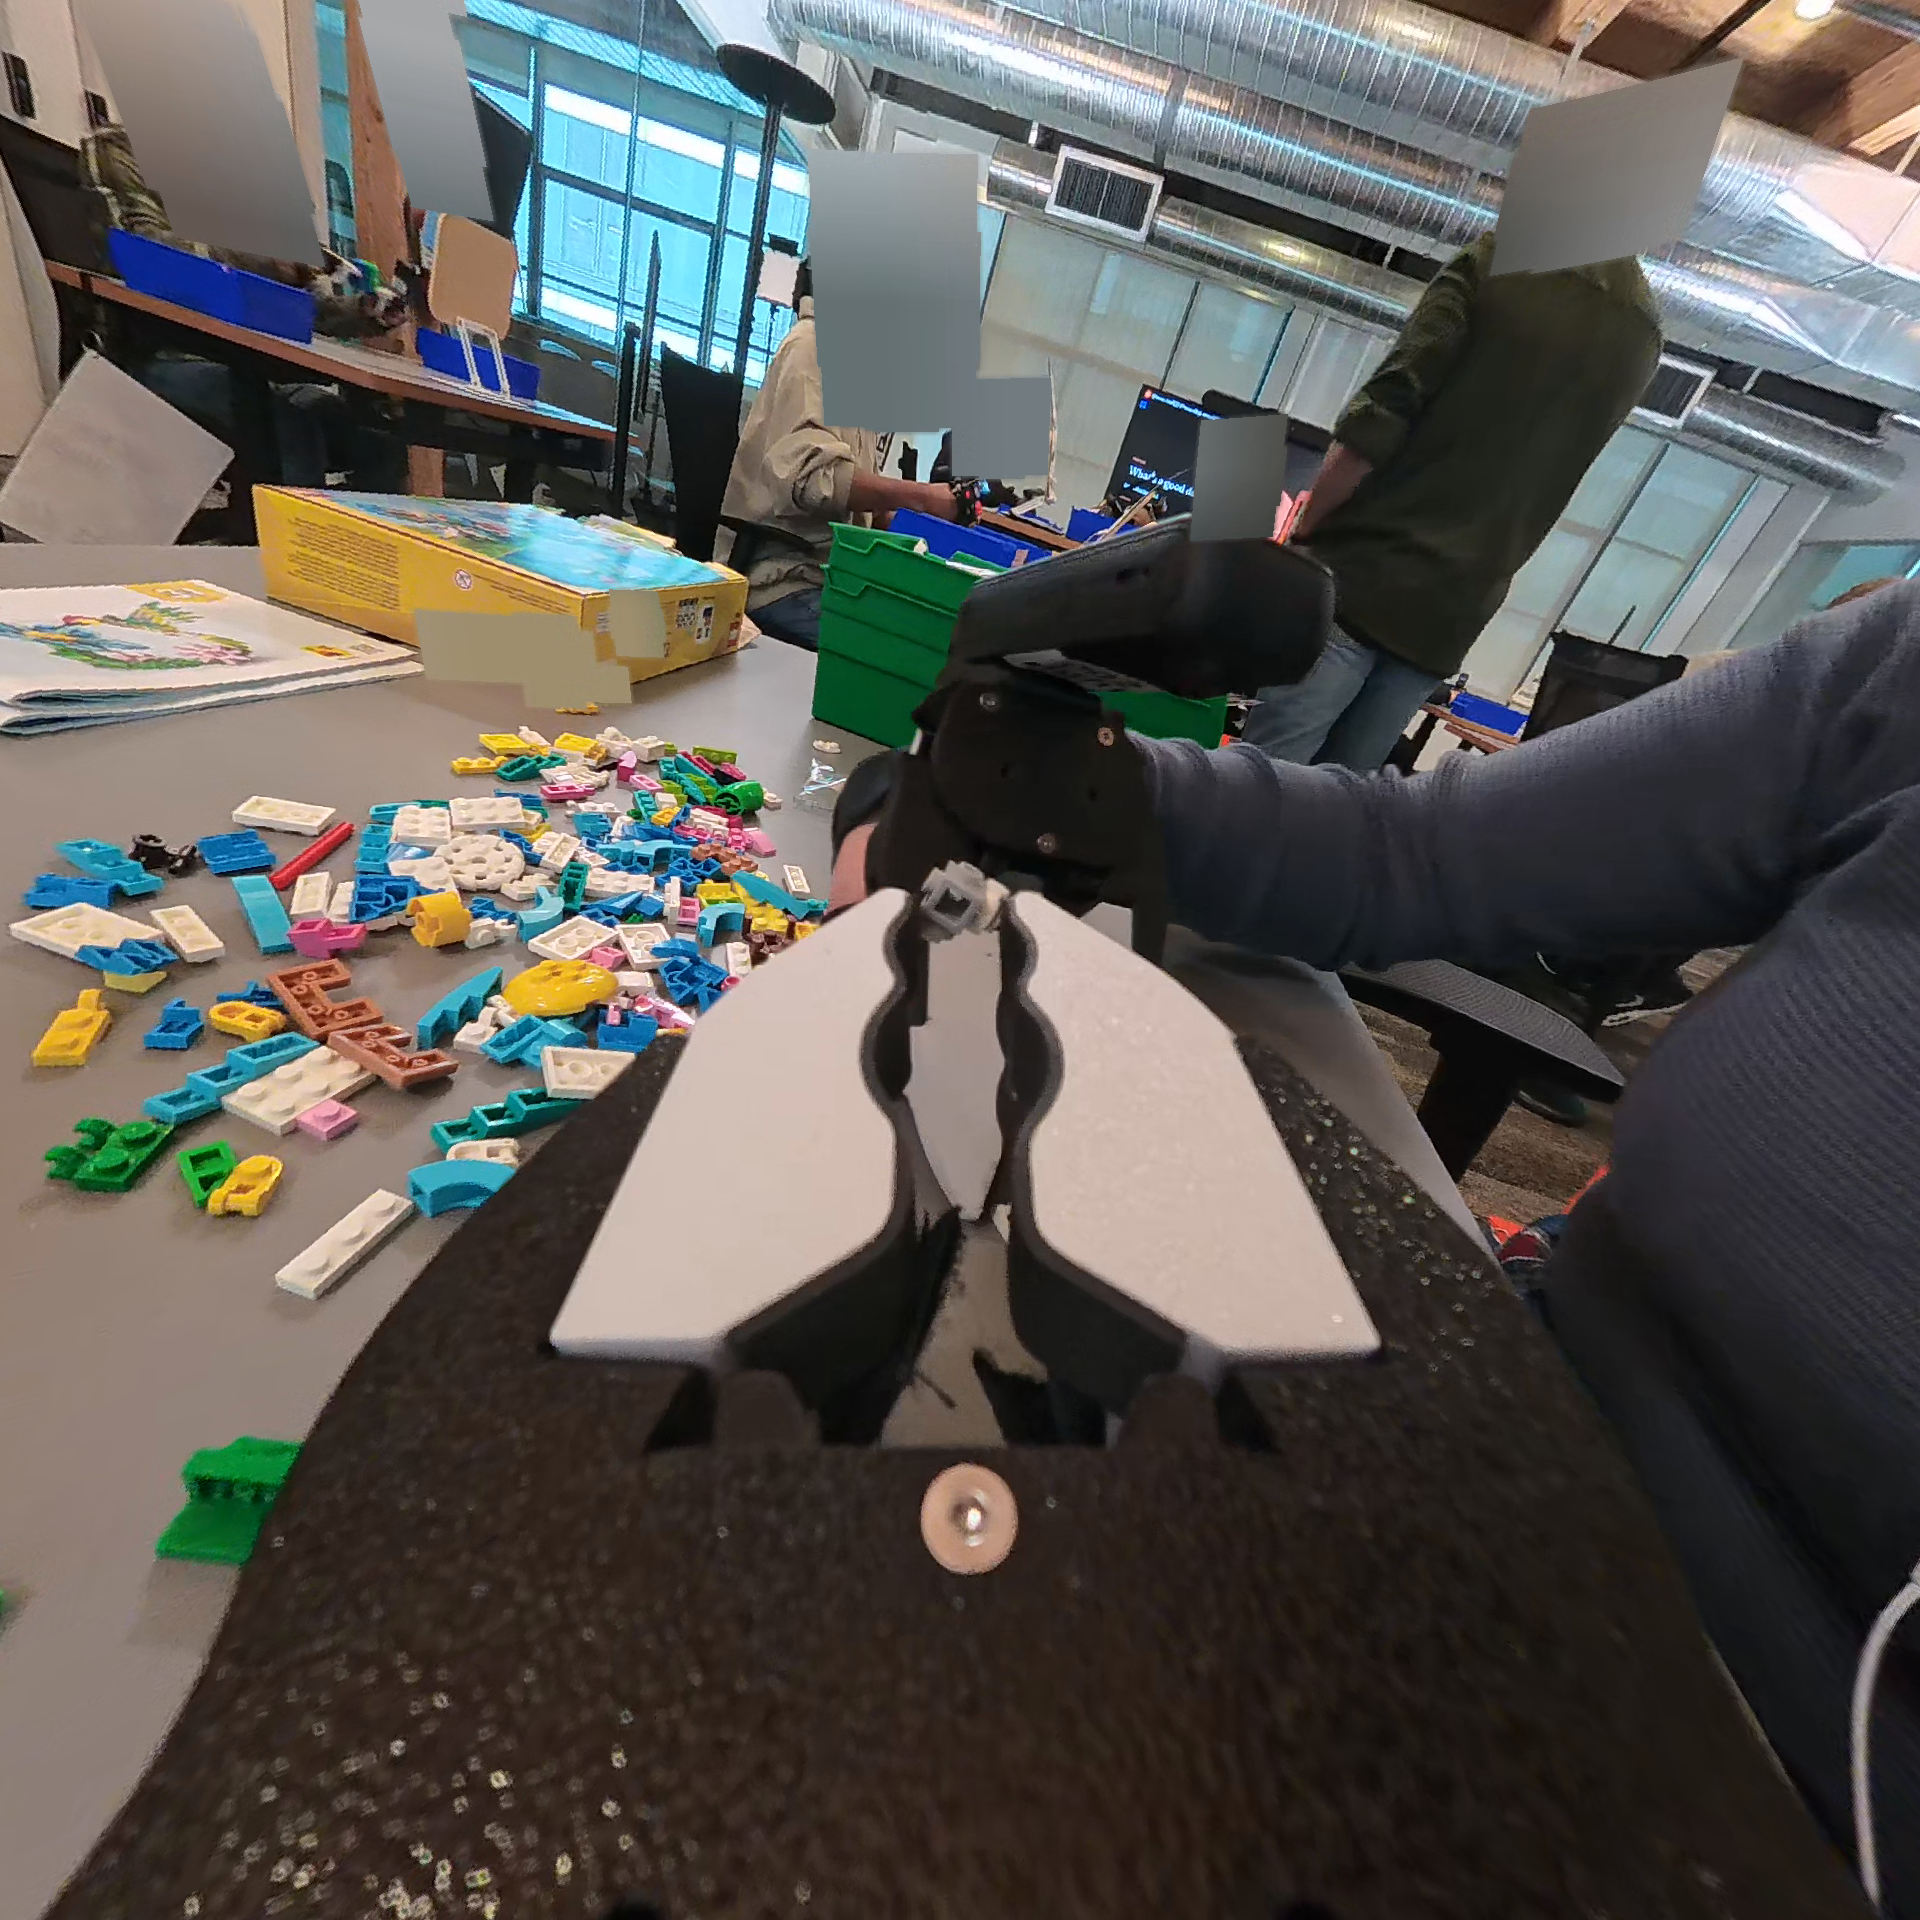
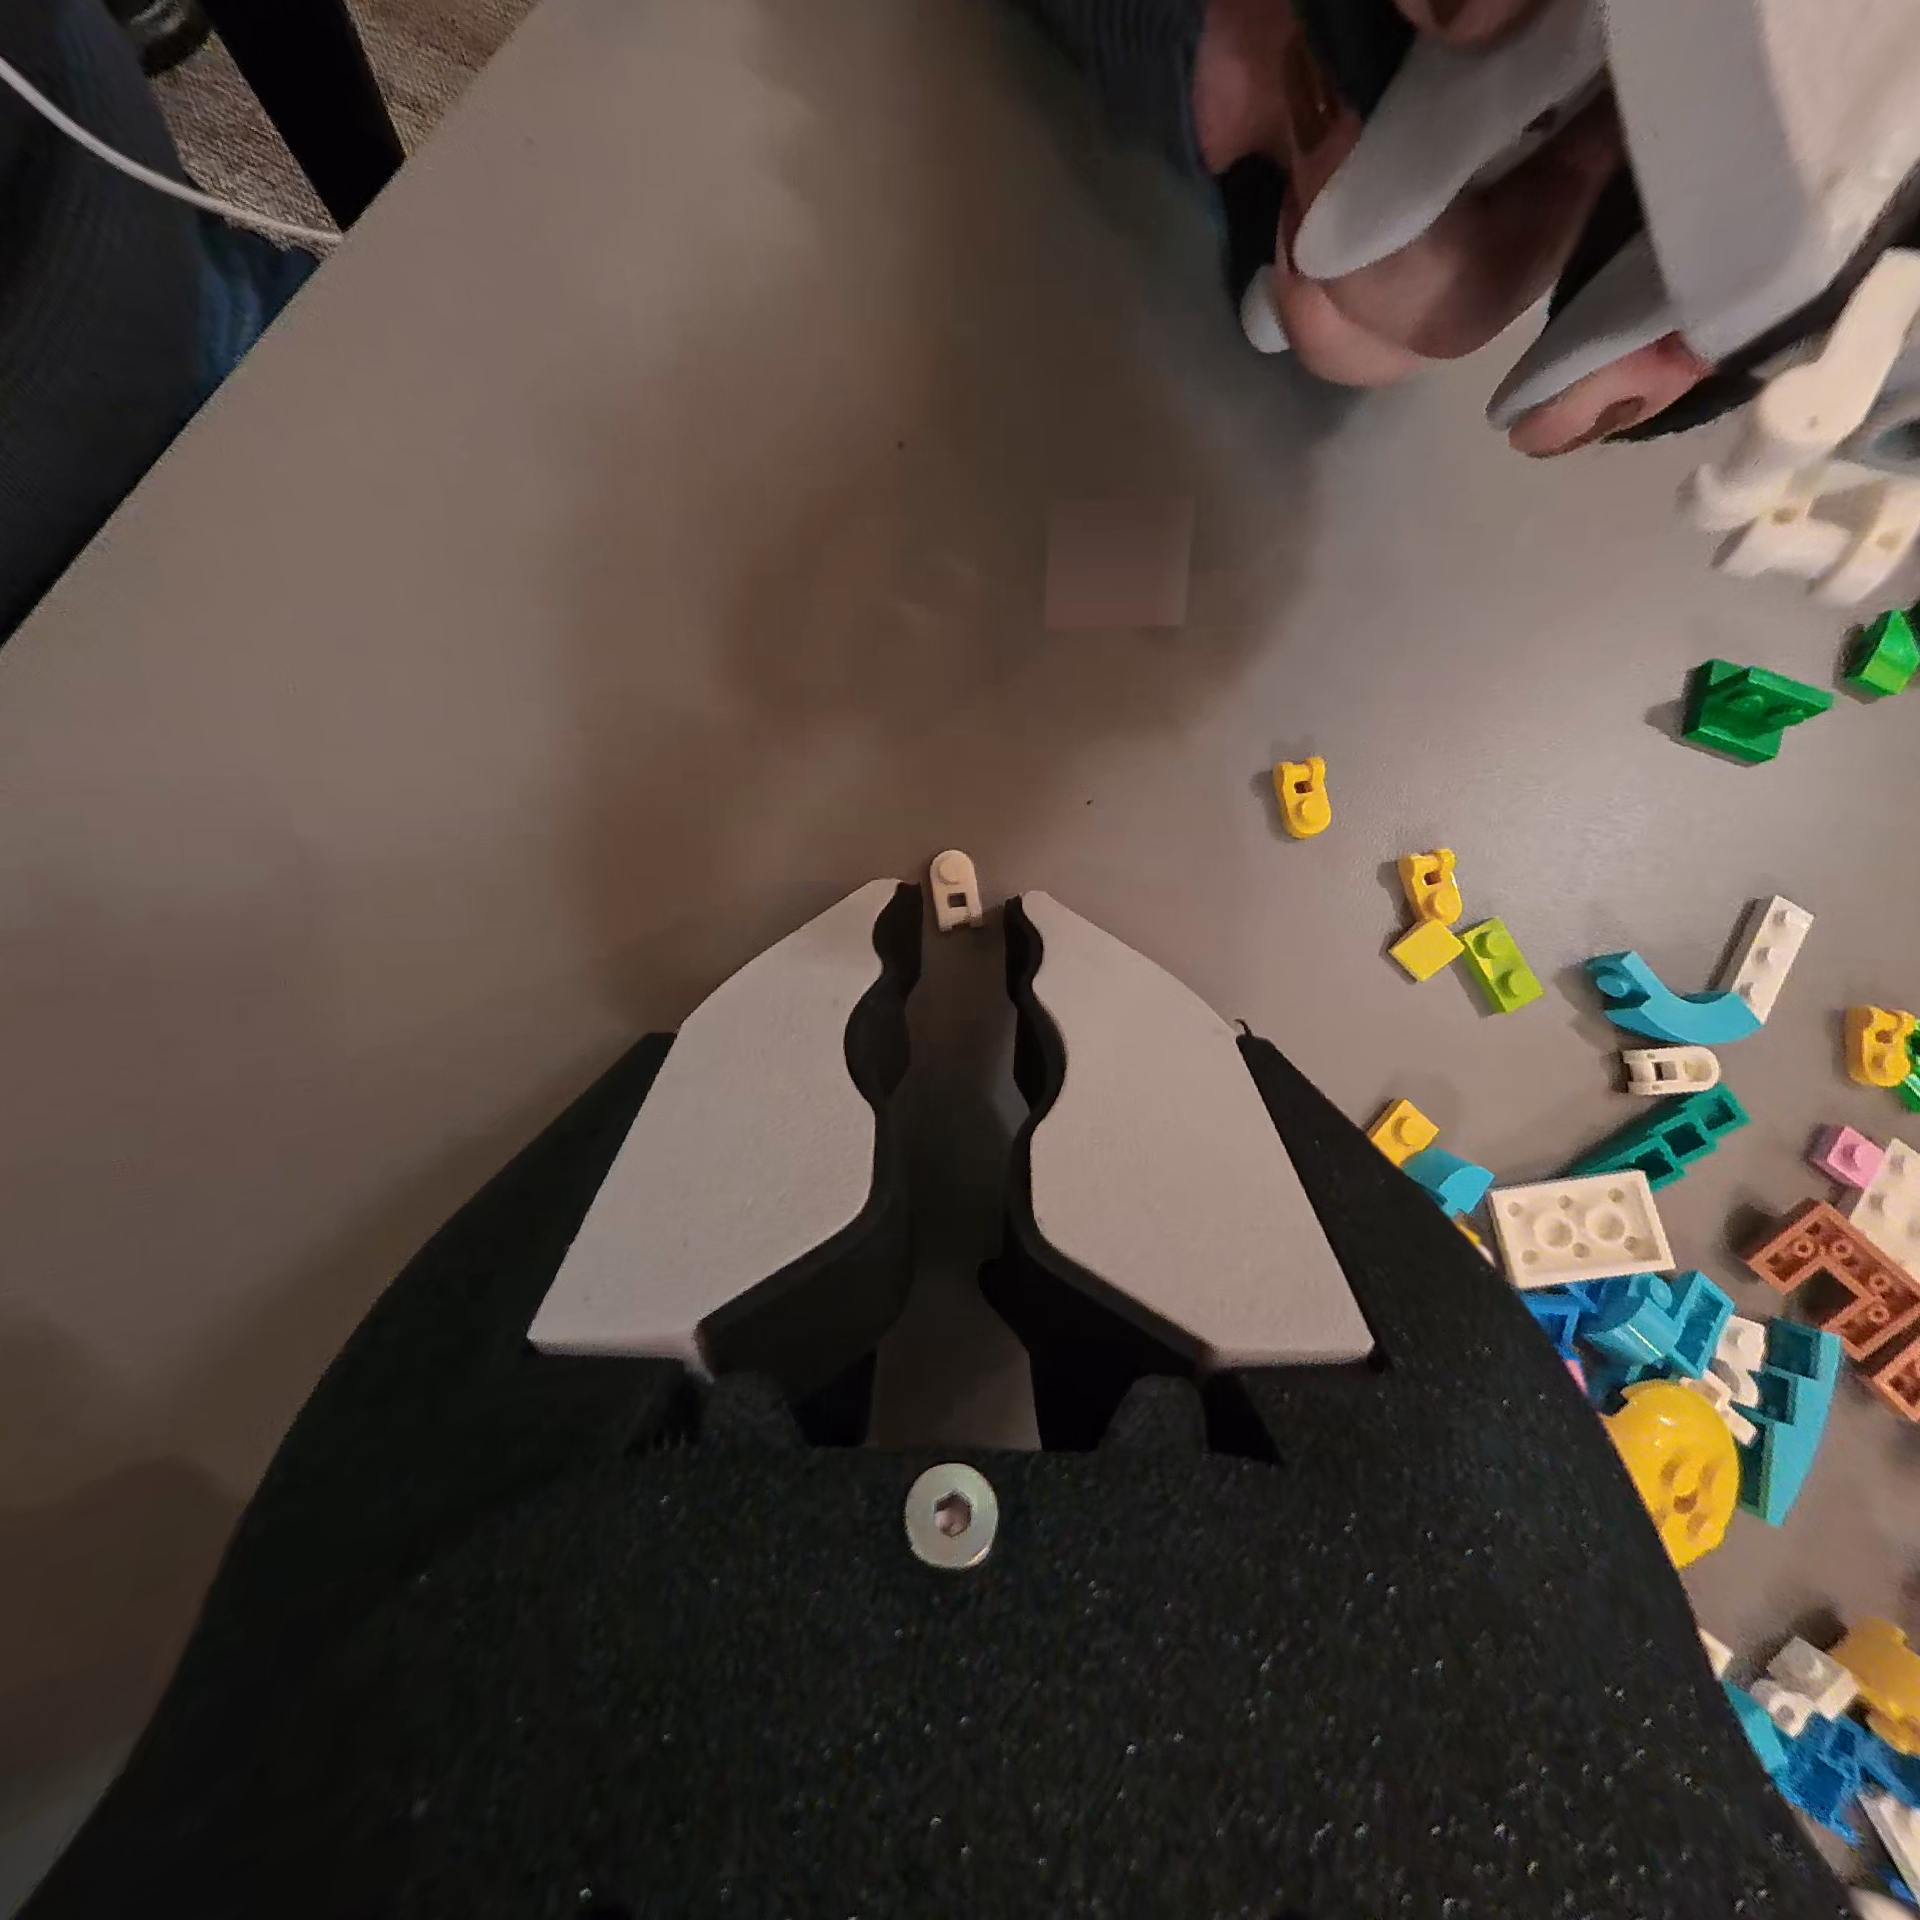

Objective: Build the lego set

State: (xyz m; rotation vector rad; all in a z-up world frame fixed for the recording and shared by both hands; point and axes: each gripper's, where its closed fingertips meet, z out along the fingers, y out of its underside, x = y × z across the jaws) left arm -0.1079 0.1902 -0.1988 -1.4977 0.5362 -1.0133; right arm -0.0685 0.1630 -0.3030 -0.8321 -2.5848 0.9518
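Fingers of the left gripper (image 1: 958, 906) are pinched at their tips on a small grey piece (image 1: 956, 904), with only a narrow gap behind the tips. The piece is held up off the desk (image 1: 125, 1351), just in front of the black body of the right gripper (image 1: 1039, 800), which a hand in a blue-grey sleeve (image 1: 1507, 831) holds.

In the right wrist view, the right gripper (image 2: 961, 906) points down at the desk (image 2: 520, 727). Its fingers stand slightly apart, and a small cream hinge piece (image 2: 954, 891) sits at their tips; whether they actually press it or it just lies on the desk between them cannot be told.

To the left of the left gripper in its own view, near it, lie a green piece (image 1: 223, 1496) at the gripper's black edge and a long white plate (image 1: 343, 1242). Beyond these spreads the pile of loose bricks (image 1: 416, 935): blue, white, yellow, pink, green and brown, with a yellow dish (image 1: 559, 987) and a white round plate (image 1: 480, 862) among them. Farther from the gripper, past the pile, lie an open instruction booklet (image 1: 156, 655) and a yellow set box (image 1: 499, 571). Behind the box stand stacked green bins (image 1: 894, 644), and beyond them people sit and stand at other tables.

In the right wrist view the brick pile (image 2: 1662, 1247) lies to the right of the gripper, with two small yellow clips (image 2: 1301, 798) nearest.
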